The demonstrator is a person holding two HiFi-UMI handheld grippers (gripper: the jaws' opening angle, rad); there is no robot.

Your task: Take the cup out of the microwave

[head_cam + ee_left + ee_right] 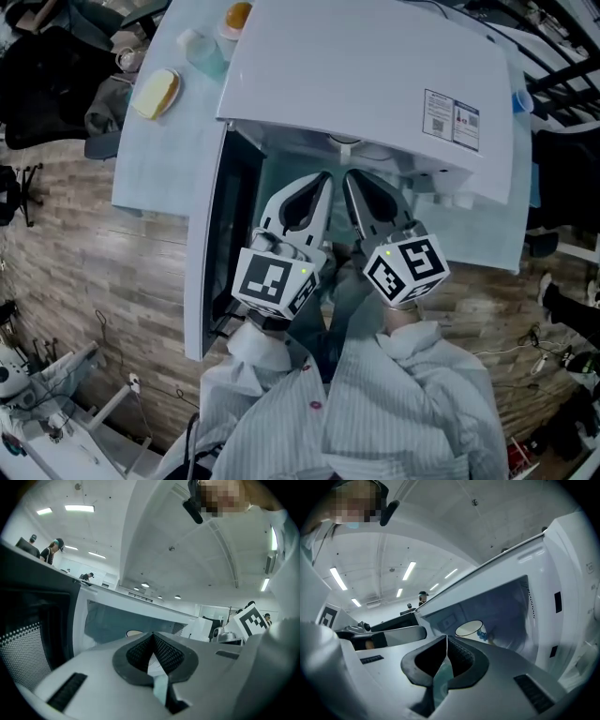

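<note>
A white microwave (375, 75) stands on a pale table with its door (208, 246) swung open to the left. Inside it, a white cup (471, 629) with a blue pattern stands on the cavity floor; the left gripper view shows only its rim (135, 633). My left gripper (322, 180) and right gripper (350, 178) hover side by side just in front of the opening, pointing into it. Both have their jaws shut tip to tip with nothing between them, short of the cup. The head view hides the cup behind the microwave's top.
On the table behind the microwave's left side lie a yellow sponge-like block (156, 92), a clear bottle (202, 52) and an orange thing (237, 15). The open door bounds the left gripper's left side. Wood floor lies around the table.
</note>
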